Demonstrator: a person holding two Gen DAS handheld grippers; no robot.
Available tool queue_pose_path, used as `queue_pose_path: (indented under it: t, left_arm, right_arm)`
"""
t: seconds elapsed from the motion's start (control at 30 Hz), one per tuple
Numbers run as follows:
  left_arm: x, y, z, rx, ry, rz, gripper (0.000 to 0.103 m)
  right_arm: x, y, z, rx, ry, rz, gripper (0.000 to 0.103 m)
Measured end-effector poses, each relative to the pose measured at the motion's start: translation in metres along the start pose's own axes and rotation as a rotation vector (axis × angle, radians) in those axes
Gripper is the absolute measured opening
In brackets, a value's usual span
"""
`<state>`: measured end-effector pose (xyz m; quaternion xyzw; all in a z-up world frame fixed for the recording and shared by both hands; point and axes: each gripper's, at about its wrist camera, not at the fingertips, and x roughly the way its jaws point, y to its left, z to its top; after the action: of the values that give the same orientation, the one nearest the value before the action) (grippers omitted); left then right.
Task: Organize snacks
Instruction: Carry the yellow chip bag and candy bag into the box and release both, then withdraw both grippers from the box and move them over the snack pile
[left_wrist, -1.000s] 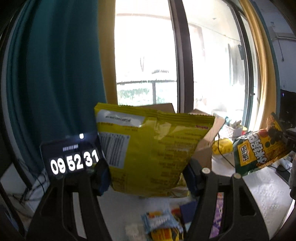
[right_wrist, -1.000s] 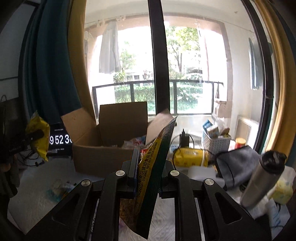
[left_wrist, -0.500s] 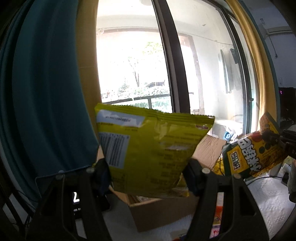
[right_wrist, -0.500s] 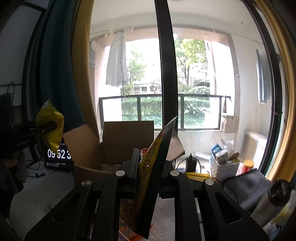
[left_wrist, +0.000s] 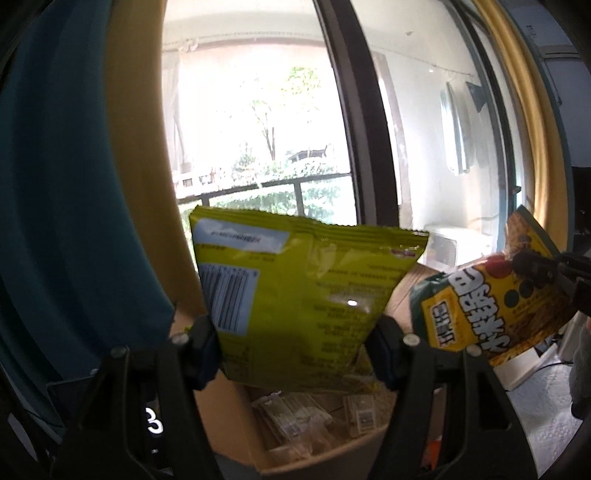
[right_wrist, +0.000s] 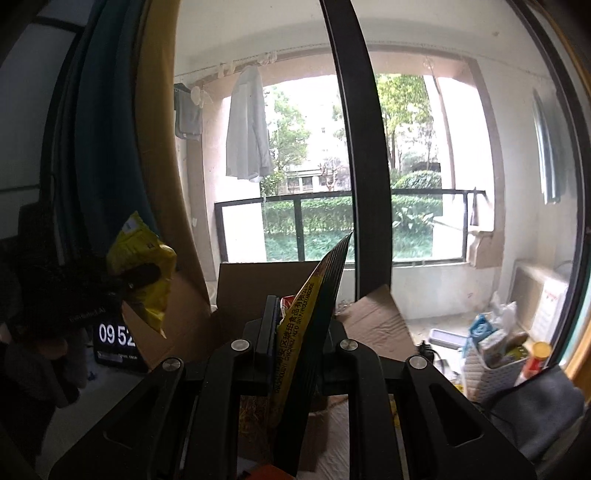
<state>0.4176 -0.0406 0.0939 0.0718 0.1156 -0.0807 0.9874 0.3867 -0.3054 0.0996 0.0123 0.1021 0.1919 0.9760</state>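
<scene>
Balcony window fills the background; open cardboard box sits below and ahead of both grippers, flaps up. We carry two bags at once.

Left gripper is clamped across the lower body of the yellow bag, pads on its two side edges, bag upright, barcode face toward us. It hangs right over the box mouth; small clear packets lie inside at 6 o'clock.

Right gripper is pinched nearly together on the orange bag, held edge-on, top corner pointing to 1 o'clock. In the left view that bag shows at 3 o'clock, just beside the box's right flap. Clock sits at 9 o'clock, left of the box.

Our read: transport nearly done, drop next.

How we do it well:
- Lower the yellow bag until its bottom clears the rim before opening. It's puffy and light, so a high release may let it tip out.
- Bring the orange bag over the opening, past the right flap; a snag there is the risk.
- Release one at a time, so the bags don't collide.
- Lay them flat on the packets, not standing.
</scene>
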Motion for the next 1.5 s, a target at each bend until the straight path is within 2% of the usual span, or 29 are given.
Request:
queue_pose_path:
  t: [0.23, 0.53, 0.67, 0.73, 0.8, 0.9, 0.93, 1.2, 1.5]
  left_arm:
    - [0.038, -0.005, 0.001, 0.026, 0.039, 0.024, 0.067]
    - [0.071, 0.006, -0.003, -0.018, 0.107, 0.038, 0.07]
    - [0.071, 0.009, -0.006, -0.033, 0.119, 0.015, 0.089]
    - [0.07, 0.011, -0.006, -0.041, 0.115, 0.012, 0.091]
    - [0.068, 0.012, -0.003, -0.057, 0.108, 0.013, 0.092]
    - [0.065, 0.013, -0.002, -0.069, 0.095, 0.008, 0.094]
    - [0.062, 0.013, -0.002, -0.07, 0.091, 0.003, 0.094]
    - [0.03, 0.015, -0.006, -0.087, 0.073, -0.003, 0.095]
    - [-0.027, 0.011, -0.009, -0.084, 0.046, -0.012, 0.095]
  right_arm:
    - [0.063, 0.01, 0.004, 0.031, 0.042, 0.03, 0.017]
    - [0.125, 0.022, -0.01, 0.039, 0.12, 0.045, 0.017]
    - [0.14, 0.022, -0.018, 0.056, 0.161, 0.062, 0.017]
    - [0.145, 0.023, -0.022, 0.062, 0.178, 0.067, 0.018]
    - [0.147, 0.024, -0.021, 0.063, 0.192, 0.076, 0.018]
    - [0.152, 0.027, -0.022, 0.036, 0.239, 0.077, 0.04]
    - [0.15, 0.028, -0.021, 0.026, 0.241, 0.066, 0.045]
    - [0.118, 0.025, -0.025, 0.025, 0.23, 0.027, 0.045]
    - [0.069, 0.026, -0.026, 0.027, 0.219, 0.013, 0.045]
